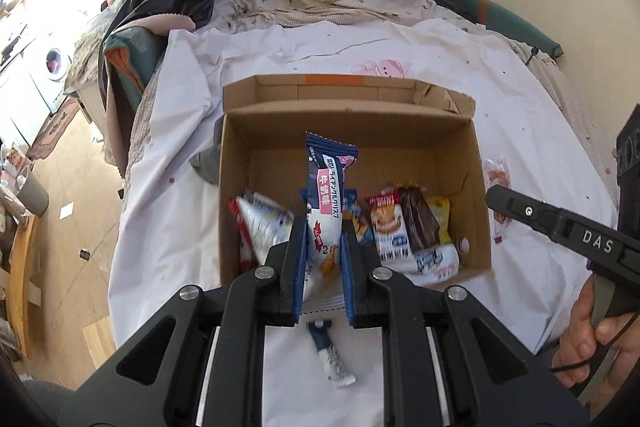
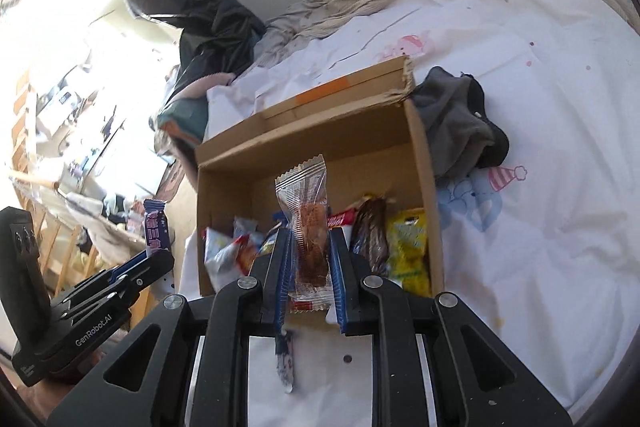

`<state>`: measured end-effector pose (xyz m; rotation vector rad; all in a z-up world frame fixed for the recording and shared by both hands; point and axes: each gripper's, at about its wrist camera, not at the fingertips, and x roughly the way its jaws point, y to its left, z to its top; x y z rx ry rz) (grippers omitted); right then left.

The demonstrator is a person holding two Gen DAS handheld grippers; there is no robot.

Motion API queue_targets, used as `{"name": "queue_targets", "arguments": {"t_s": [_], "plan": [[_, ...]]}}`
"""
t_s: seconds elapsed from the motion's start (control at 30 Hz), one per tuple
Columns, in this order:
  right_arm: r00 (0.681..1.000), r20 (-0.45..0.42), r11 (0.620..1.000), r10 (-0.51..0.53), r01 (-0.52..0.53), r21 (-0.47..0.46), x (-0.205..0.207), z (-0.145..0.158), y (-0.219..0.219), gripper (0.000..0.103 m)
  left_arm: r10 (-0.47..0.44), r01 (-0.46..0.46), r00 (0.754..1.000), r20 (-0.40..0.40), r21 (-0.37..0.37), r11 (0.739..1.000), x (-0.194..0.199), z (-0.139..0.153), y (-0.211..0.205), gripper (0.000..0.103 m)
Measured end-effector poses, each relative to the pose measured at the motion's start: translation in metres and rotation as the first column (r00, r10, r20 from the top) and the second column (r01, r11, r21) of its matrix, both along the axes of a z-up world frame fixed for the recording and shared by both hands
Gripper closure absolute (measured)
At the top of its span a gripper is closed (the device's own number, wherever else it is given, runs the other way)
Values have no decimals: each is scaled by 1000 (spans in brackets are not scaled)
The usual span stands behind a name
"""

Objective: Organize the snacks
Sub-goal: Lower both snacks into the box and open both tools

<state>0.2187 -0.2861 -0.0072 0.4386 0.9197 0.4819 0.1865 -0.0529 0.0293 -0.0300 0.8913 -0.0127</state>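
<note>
Both claws loaded, parked over the cardboard box (image 1: 236, 163) on the white bedsheet (image 1: 460, 67).

Box sits open-topped, its far half bare cardboard, snacks piled along the near wall. Left gripper (image 1: 323, 247) is pinching a blue-and-white snack pack (image 1: 326, 195) upright above the near edge. Right gripper (image 2: 310, 259) is clamped on a clear-wrapped brown snack (image 2: 310, 231), also upright. A small blue wrapper (image 1: 330, 359) lies on the sheet outside the box, just below the left claw.
</note>
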Motion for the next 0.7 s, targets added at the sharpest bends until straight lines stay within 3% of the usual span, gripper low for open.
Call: {"name": "queue_targets", "arguments": {"t_s": [0.47, 0.7], "plan": [[996, -87, 997, -29, 22, -78, 13, -25, 5, 83, -11, 16, 999, -43, 117, 993, 51, -33, -30, 90], [989, -142, 996, -40, 28, -86, 18, -37, 6, 83, -17, 26, 997, -76, 126, 992, 60, -49, -37, 90]]}}
